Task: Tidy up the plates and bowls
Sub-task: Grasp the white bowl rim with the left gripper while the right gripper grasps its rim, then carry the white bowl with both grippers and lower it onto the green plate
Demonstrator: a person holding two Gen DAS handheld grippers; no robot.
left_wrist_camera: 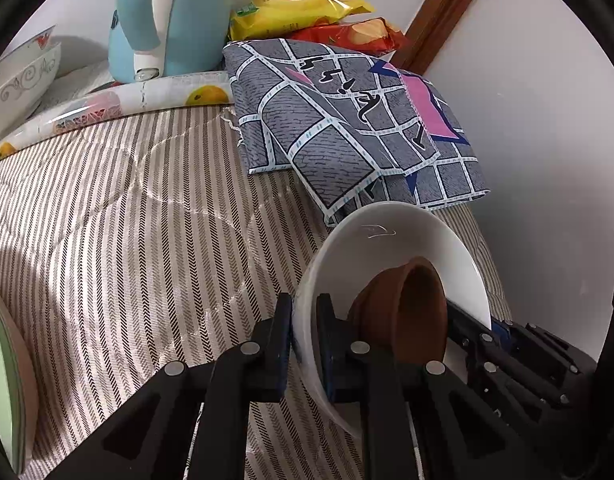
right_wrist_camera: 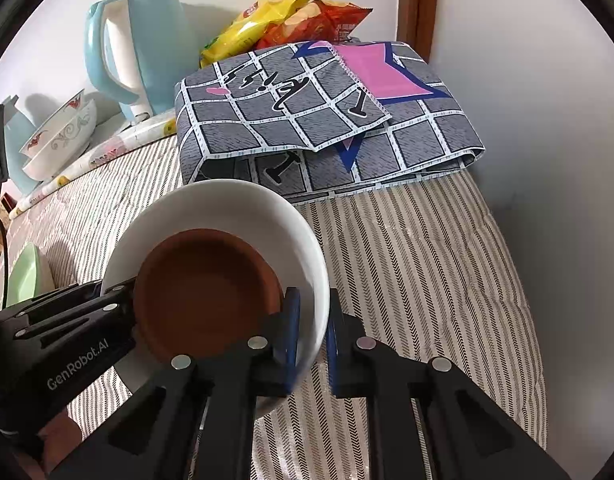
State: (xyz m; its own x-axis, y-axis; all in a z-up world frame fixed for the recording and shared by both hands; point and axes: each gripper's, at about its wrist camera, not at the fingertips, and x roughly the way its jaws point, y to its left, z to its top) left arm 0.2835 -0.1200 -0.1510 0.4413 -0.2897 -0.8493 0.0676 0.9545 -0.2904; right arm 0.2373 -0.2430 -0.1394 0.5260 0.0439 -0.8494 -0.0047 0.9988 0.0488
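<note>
A white bowl (left_wrist_camera: 387, 248) (right_wrist_camera: 235, 208) holds a smaller brown bowl (left_wrist_camera: 407, 312) (right_wrist_camera: 207, 292) and is tilted above the striped cloth. My left gripper (left_wrist_camera: 305, 320) is shut on the white bowl's left rim. My right gripper (right_wrist_camera: 311, 320) is shut on the white bowl's right rim; it also shows in the left wrist view (left_wrist_camera: 479, 332). The left gripper also shows in the right wrist view (right_wrist_camera: 107, 304). A patterned white bowl (left_wrist_camera: 23, 76) (right_wrist_camera: 63, 132) stands at the far left. A green plate (left_wrist_camera: 3, 380) (right_wrist_camera: 25, 280) lies at the near left.
A blue kettle (left_wrist_camera: 167, 16) (right_wrist_camera: 135, 48) stands at the back. A folded grey patterned cloth (left_wrist_camera: 347, 120) (right_wrist_camera: 327, 120) lies behind the bowl, with snack bags (left_wrist_camera: 307, 12) (right_wrist_camera: 283, 20) behind it. A white wall (left_wrist_camera: 527, 120) (right_wrist_camera: 547, 120) bounds the right side.
</note>
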